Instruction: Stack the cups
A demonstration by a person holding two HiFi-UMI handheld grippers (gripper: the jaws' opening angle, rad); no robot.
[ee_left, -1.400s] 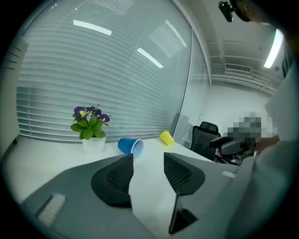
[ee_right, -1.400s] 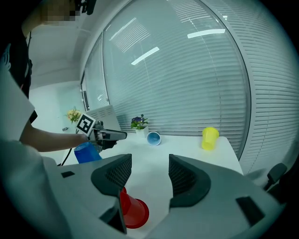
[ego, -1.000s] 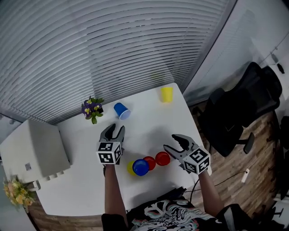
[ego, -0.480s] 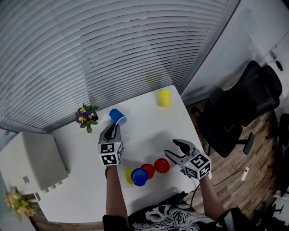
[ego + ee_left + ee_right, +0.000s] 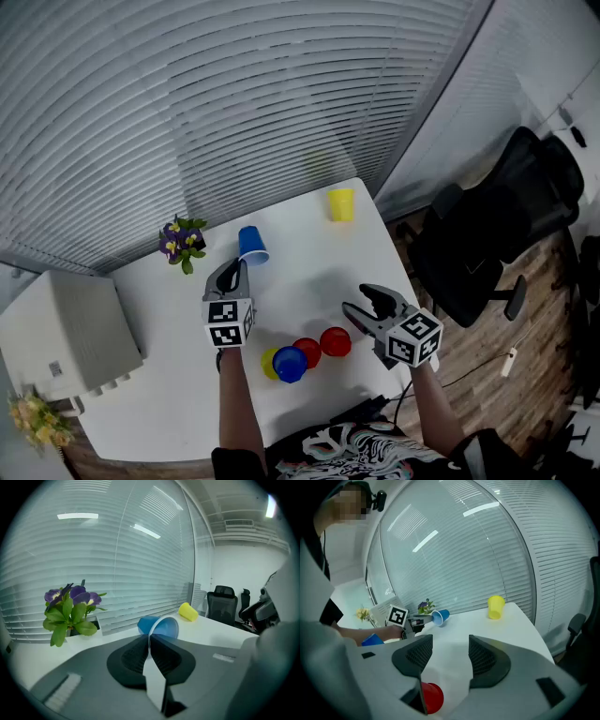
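A pot of purple flowers (image 5: 181,242) stands on the white bench (image 5: 309,272) by the window blinds (image 5: 234,94); a black office chair (image 5: 497,225) stands on the wooden floor (image 5: 548,370) beside the bench

Head view looks steeply down; both gripper views share the tipped blue cup (image 5: 159,626).

Cups all look like thin, smooth plastic to me: the blue cup (image 5: 159,626), the yellow cup (image 5: 495,606), and the red cup (image 5: 432,696), which comes off a bit glossy. Tabletop (image 5: 309,272) is plain white and smooth, mostly matt with a faint sheen, and the floor (image 5: 544,394) reads as wood planks. On the right gripper (image 5: 449,644) the pads (image 5: 417,654) are dark, matt and finely ribbed, sitting in a smooth grey shell that looks like plastic.
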